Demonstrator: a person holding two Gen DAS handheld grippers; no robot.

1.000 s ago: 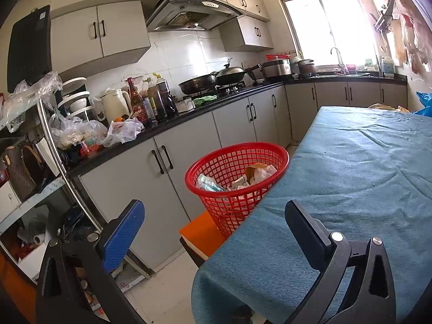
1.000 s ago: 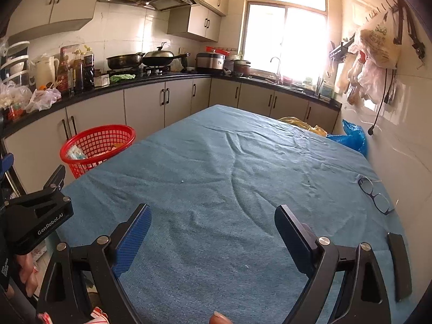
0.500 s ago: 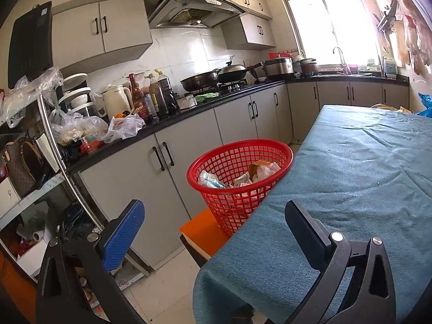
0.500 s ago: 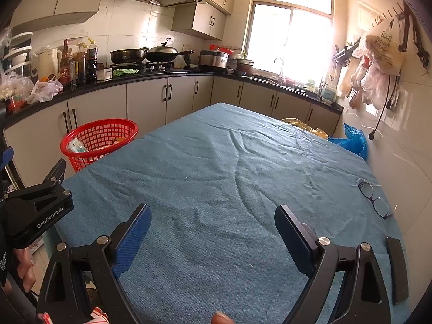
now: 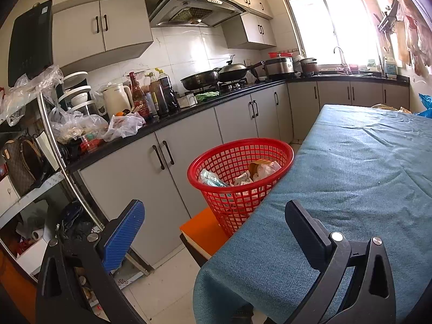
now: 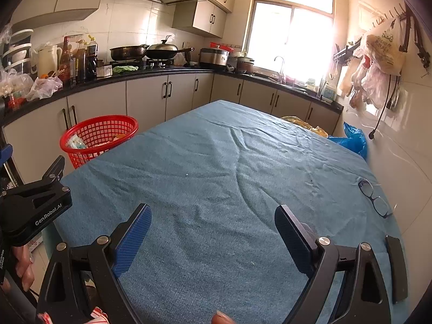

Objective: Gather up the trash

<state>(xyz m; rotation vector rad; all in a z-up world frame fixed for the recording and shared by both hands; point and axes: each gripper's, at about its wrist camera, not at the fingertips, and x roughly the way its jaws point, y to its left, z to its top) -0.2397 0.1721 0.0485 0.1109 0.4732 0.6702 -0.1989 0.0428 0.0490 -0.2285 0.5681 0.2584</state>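
Note:
A red mesh basket (image 5: 240, 172) stands on an orange stool (image 5: 202, 229) by the left edge of the table with the blue cloth (image 5: 351, 189). Wrappers and crumpled trash (image 5: 243, 175) lie inside it. My left gripper (image 5: 216, 229) is open and empty, held near the table's front left corner, short of the basket. My right gripper (image 6: 213, 232) is open and empty above the near part of the cloth (image 6: 216, 167). The basket also shows at the left in the right wrist view (image 6: 100, 137). The left gripper's body (image 6: 35, 208) shows at that view's left edge.
Glasses (image 6: 374, 197) and a dark flat object (image 6: 397, 267) lie on the cloth at the right. Grey cabinets under a cluttered black counter (image 5: 167, 124) run along the left. A metal rack (image 5: 54, 145) stands at far left. Blue bag (image 6: 353, 137) and yellow bag (image 6: 302, 124) sit behind the table.
Both views have tilted and lifted slightly. The basket sits a little more to the right in both views. Both grippers stay open and empty.

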